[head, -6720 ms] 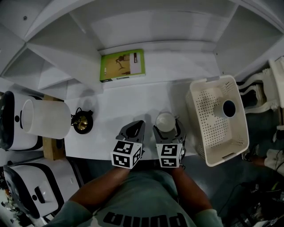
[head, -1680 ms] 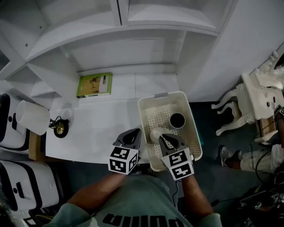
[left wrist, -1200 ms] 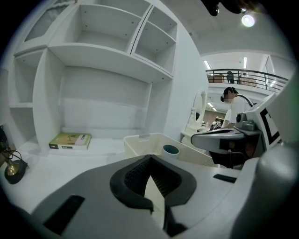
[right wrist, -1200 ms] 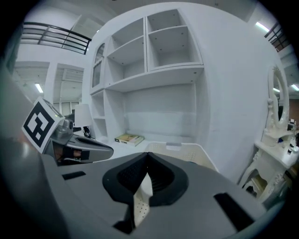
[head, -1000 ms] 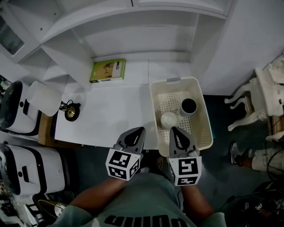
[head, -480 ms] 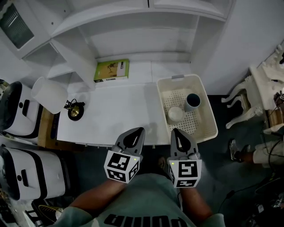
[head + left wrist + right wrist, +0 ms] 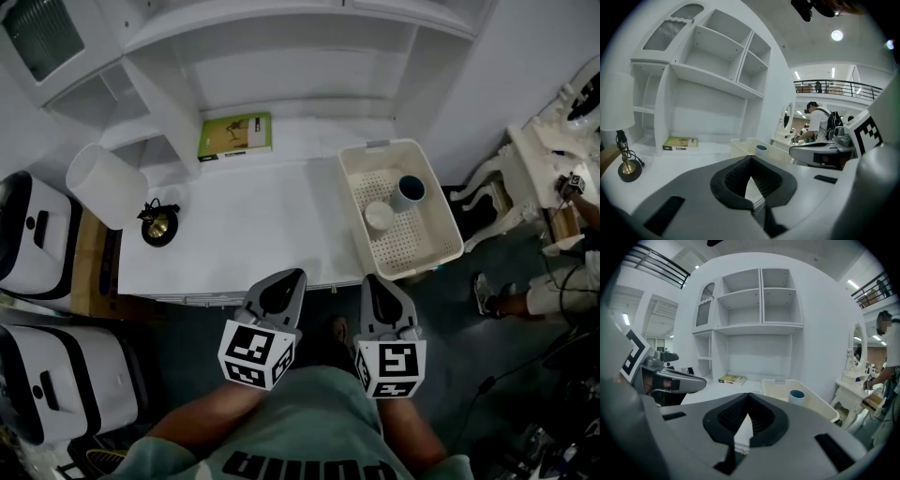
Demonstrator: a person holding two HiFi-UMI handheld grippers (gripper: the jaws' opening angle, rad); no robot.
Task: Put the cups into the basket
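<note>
The cream perforated basket sits at the table's right end. In it stand a white cup and a blue cup with a dark inside. My left gripper and right gripper hang side by side just short of the table's front edge, both shut with nothing in them. The left gripper view shows its jaws closed, with the basket and blue cup far beyond. From the right gripper the basket and blue cup lie ahead to the right.
A green book lies at the back of the white table. A white lamp shade with a brass base is at the left. White machines stand further left. A white dressing table and a person are at the right.
The white cup, earlier held by my right gripper over the table, now stands in the basket. Both grippers have drawn back from the table's edge toward my body.
</note>
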